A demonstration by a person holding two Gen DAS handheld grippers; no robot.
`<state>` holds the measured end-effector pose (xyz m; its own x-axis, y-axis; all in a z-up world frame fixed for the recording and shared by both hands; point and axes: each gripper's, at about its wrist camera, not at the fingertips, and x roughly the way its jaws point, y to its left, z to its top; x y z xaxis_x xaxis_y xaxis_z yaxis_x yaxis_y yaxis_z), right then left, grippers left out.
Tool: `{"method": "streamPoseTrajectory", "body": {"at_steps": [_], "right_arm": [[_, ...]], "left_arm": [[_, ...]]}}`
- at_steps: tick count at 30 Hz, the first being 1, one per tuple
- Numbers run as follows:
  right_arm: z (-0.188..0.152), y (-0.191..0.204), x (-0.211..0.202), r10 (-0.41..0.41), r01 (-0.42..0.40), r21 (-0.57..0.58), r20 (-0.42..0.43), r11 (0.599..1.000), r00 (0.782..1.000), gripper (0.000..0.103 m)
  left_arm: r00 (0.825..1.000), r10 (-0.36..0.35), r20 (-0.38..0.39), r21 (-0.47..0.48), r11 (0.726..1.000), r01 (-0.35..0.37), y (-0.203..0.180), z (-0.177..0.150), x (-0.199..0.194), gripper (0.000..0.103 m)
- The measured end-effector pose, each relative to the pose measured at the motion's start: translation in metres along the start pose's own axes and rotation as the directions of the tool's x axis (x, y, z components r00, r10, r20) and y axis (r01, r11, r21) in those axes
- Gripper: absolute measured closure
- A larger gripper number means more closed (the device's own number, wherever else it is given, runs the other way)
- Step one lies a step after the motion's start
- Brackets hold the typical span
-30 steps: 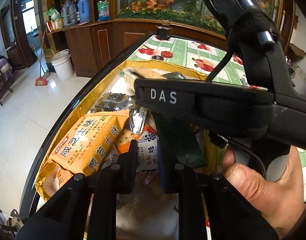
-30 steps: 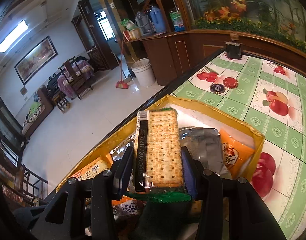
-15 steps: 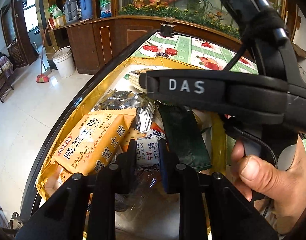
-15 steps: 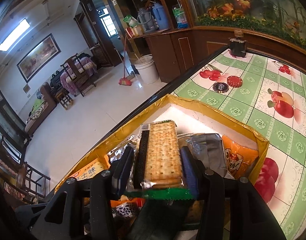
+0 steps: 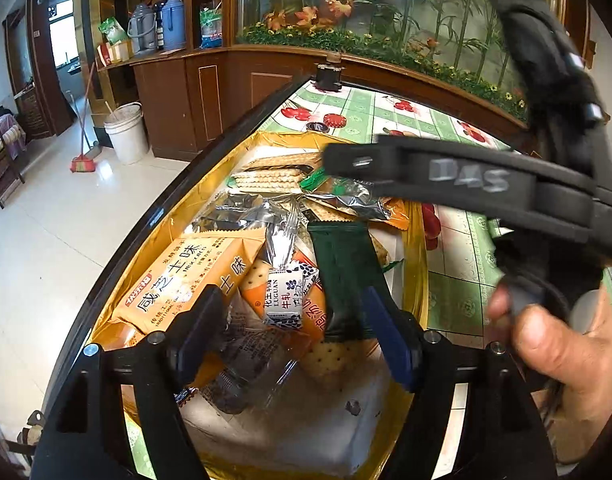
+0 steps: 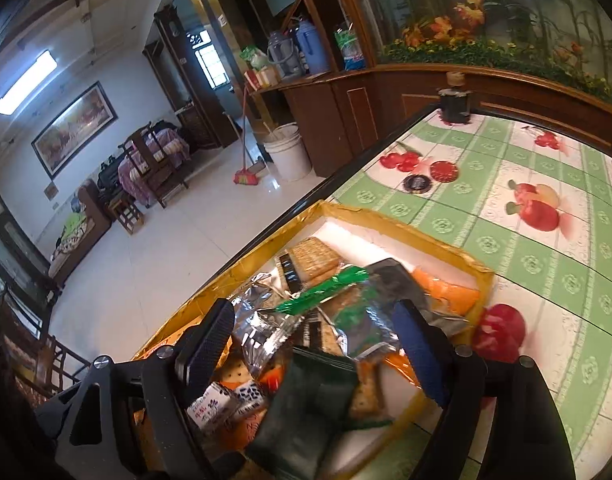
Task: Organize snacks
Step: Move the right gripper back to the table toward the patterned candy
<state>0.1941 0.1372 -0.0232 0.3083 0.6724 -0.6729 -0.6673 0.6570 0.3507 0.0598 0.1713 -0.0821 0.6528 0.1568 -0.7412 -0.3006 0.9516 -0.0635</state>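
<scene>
A gold-rimmed tray [image 5: 416, 240] [image 6: 480, 276] holds several snack packs. The cracker pack [image 5: 273, 174] [image 6: 312, 258] lies at the tray's far end, free of any gripper. A large orange biscuit bag [image 5: 185, 276], a small blue-white milk candy [image 5: 283, 296] [image 6: 209, 402] and a dark green sachet [image 5: 346, 276] [image 6: 306, 408] lie nearer. My left gripper [image 5: 293, 336] is open and empty above the snacks. My right gripper [image 6: 306, 344] is open and empty over the tray; its body [image 5: 466, 184] crosses the left wrist view.
The tray sits at the left edge of a table with a green fruit-print cloth [image 6: 526, 184]. Two bottle caps [image 6: 430, 176] and a dark jar [image 6: 456, 104] lie beyond it. A white bucket [image 6: 287, 152] and broom stand on the floor to the left.
My right gripper opened and let go of the cracker pack, which now lies at the tray's far end, and drew back. My left gripper opened from nearly shut.
</scene>
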Motion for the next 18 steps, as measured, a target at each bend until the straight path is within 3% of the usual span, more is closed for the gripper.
{"method": "streamPoseTrajectory", "body": {"at_steps": [12, 15, 18], "right_arm": [[-0.025, -0.059, -0.084, -0.079, 0.067, 0.123, 0.101, 0.990, 0.992, 0.016], [-0.040, -0.071, -0.102, -0.124, 0.108, 0.137, 0.113, 0.985, 0.986, 0.015], [-0.057, -0.090, -0.120, -0.170, 0.151, 0.157, 0.115, 0.976, 0.979, 0.015]], "left_arm": [[0.998, 0.049, 0.048, 0.077, 0.996, -0.053, -0.040, 0.004, -0.015, 0.029], [0.997, 0.056, 0.057, 0.102, 0.993, -0.061, -0.054, 0.005, -0.017, 0.021], [0.998, 0.041, 0.055, 0.126, 0.991, -0.048, -0.069, 0.005, -0.016, 0.020]]}}
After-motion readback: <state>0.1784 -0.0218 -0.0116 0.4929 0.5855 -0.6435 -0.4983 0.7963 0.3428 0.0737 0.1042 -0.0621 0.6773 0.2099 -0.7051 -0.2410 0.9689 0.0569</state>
